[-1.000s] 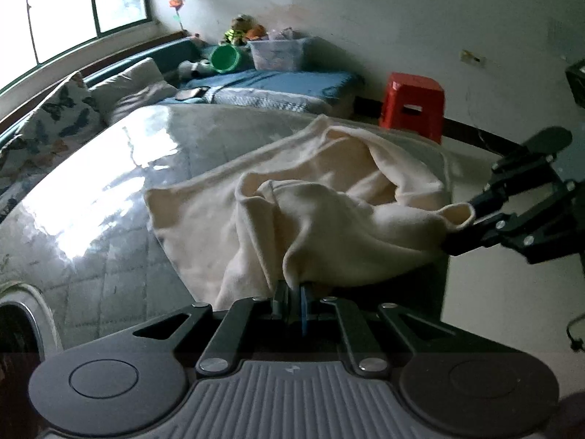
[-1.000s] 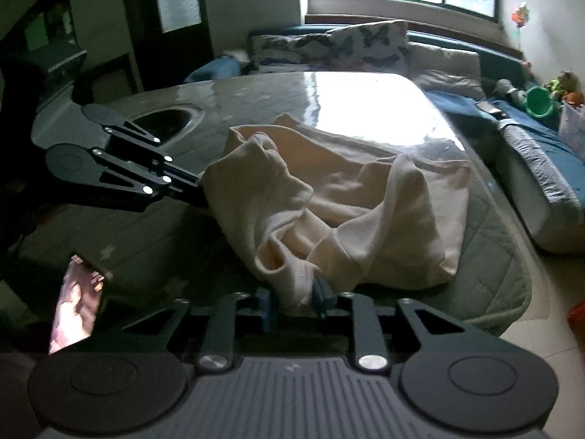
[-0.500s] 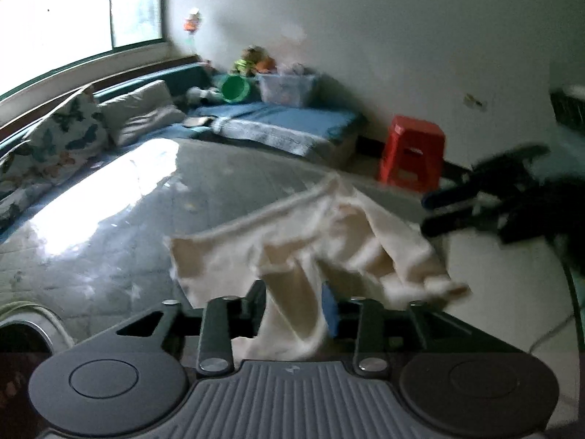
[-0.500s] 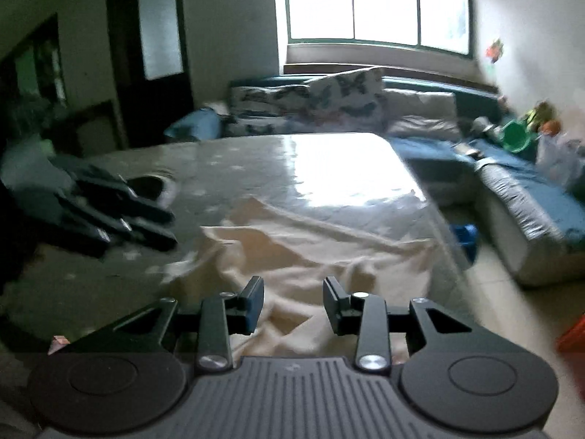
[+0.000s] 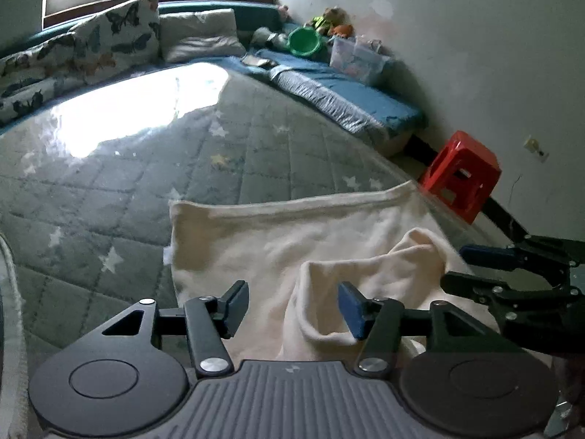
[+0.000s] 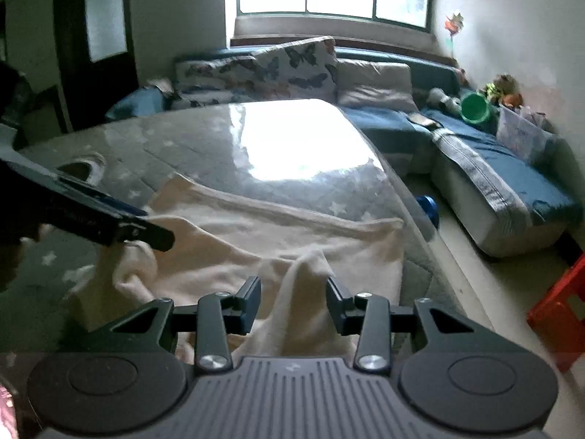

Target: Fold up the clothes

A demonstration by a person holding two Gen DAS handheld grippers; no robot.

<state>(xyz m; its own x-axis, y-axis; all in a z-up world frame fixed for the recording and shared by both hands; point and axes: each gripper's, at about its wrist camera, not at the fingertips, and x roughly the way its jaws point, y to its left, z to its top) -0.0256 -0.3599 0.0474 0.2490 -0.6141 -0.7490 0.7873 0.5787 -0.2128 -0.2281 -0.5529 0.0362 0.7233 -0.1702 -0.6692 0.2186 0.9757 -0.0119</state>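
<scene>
A cream garment (image 5: 278,241) lies spread on the grey quilted mattress (image 5: 153,168), its far hem straight, with a raised fold near its front edge. My left gripper (image 5: 292,305) is open above the garment's near edge, holding nothing. My right gripper (image 6: 294,301) is open over the near edge of the garment (image 6: 278,241), a raised fold between its fingers but not gripped. The right gripper shows at the right of the left wrist view (image 5: 512,274). The left gripper shows at the left of the right wrist view (image 6: 109,219).
A red plastic stool (image 5: 460,175) stands on the floor beyond the mattress corner. A low blue couch (image 6: 493,168) with a green bowl (image 6: 475,107) and a clear bin runs along the wall. Butterfly pillows (image 6: 263,69) sit at the mattress head.
Both grippers let go of the cream garment and opened. The garment dropped from a held-up bunch to lying spread on the mattress. Both grippers rose and pulled back toward the near edge.
</scene>
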